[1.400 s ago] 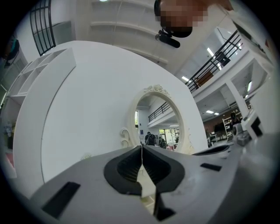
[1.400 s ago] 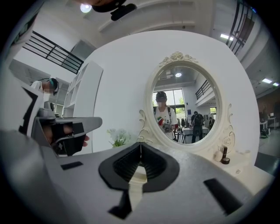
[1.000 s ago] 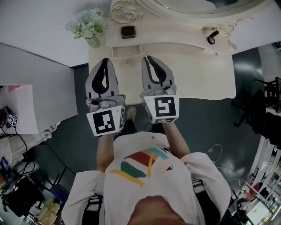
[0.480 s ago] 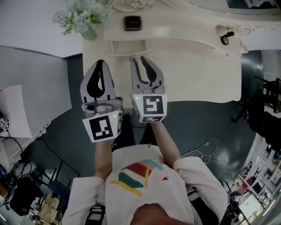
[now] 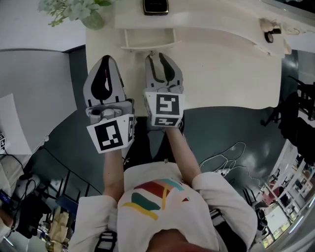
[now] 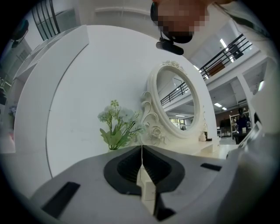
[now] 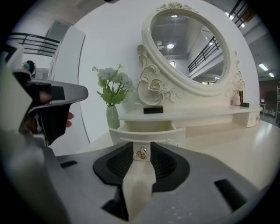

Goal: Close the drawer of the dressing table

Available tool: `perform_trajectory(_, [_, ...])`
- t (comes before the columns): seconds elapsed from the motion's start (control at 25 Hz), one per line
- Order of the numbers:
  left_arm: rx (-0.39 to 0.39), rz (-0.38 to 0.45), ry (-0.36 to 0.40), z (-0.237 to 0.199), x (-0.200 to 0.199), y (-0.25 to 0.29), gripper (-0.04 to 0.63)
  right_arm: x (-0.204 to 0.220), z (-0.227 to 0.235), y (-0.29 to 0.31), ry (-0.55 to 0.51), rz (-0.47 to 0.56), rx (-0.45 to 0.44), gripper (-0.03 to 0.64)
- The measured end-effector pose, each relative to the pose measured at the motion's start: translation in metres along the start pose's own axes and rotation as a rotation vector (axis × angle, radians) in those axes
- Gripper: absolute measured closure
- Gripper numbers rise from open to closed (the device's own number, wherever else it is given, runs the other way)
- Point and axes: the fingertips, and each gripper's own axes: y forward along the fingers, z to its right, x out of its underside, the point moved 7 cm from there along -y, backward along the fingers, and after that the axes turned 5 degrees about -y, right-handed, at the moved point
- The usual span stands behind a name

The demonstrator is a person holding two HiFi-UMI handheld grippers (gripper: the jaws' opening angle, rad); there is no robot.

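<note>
My left tongs (image 5: 105,61) are together; the right tongs (image 5: 160,56) have just been opening, and the gold knob (image 7: 141,153) shows in their gap, untouched; the drawer (image 7: 146,130) looks light and rigid; I would push its front squarely.

Count on inspection. Grippers: two, the left gripper (image 5: 104,59) and the right gripper (image 5: 158,55). Marker cubes: two, the left cube (image 5: 110,136) and the right cube (image 5: 166,107). Counter (image 5: 221,74): one. Drawer (image 5: 147,38): one, with one gold knob (image 7: 141,153). Oval mirror (image 7: 188,48): one. Vase of flowers (image 7: 112,116) — one. Small black box (image 5: 155,6) — one.
</note>
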Motion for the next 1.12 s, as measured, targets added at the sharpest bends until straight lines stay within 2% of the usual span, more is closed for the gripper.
perform_trajectory(0.24, [-0.015, -0.023, -0.017, -0.012, 0.017, -0.001, 0.588, 0.016, -0.003, 0.009, 0.005, -0.051, 0.015, 0.52])
perform_trajectory(0.52, [-0.03, -0.034, -0.022, -0.024, 0.024, -0.003, 0.588, 0.018, -0.005, 0.014, -0.007, -0.05, 0.054, 0.52])
perform_trajectory(1.12, [-0.015, -0.046, -0.033, -0.018, 0.033, -0.002, 0.588, 0.017, -0.008, 0.014, -0.033, -0.029, 0.09, 0.532])
